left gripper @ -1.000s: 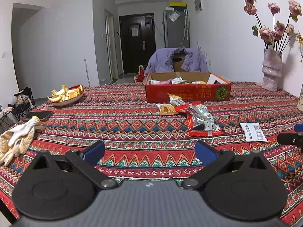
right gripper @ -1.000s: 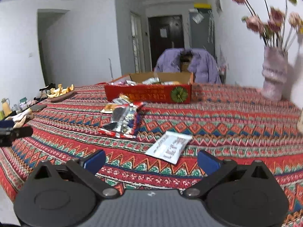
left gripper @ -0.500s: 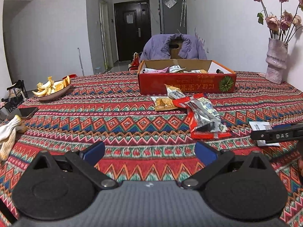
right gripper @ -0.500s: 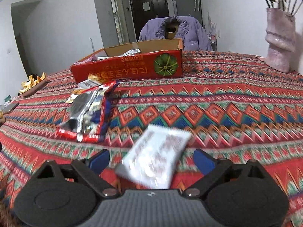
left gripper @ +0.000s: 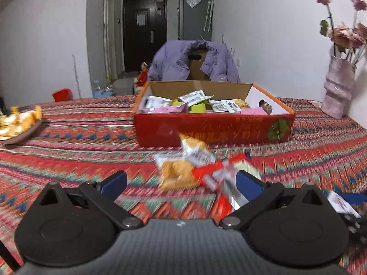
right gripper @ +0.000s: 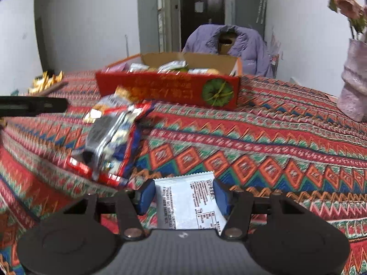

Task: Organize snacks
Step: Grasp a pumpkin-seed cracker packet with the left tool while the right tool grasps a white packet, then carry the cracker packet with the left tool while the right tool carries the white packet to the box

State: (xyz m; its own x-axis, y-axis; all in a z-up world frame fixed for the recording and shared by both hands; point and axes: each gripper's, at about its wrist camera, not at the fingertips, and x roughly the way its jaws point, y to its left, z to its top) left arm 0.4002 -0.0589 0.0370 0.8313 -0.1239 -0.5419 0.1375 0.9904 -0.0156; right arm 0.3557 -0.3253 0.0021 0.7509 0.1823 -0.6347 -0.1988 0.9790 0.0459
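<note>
White foil sits between my right gripper's [right gripper: 184, 198] blue pads [right gripper: 145, 197]: the sachet [right gripper: 188, 202] is clamped at both side edges, printed face up, just over the cloth [right gripper: 275, 142]. Whether it is lifted clear of the cloth or touching it, I cannot tell.

My left gripper [left gripper: 181, 181] has its fingers spread wide, holding nothing. It hangs low over the cloth, and between its pads [left gripper: 114, 181] I see a blurred heap of loose snacks: an orange pack [left gripper: 176, 174], a white and orange pack [left gripper: 195, 150] behind it, and a red bag [left gripper: 220, 178] running toward the right pad. From the right wrist view the red bag [right gripper: 112, 142] lies left of the sachet, near it but apart, with silver and blue on its face.

Beyond the heap stands the red box [left gripper: 213, 128], open at the top, with several packets [left gripper: 192, 97] lying inside. I also see a plate of peel [left gripper: 16, 123] at the far left and a vase [left gripper: 338, 87] with flowers at the far right, both well apart from the box.
</note>
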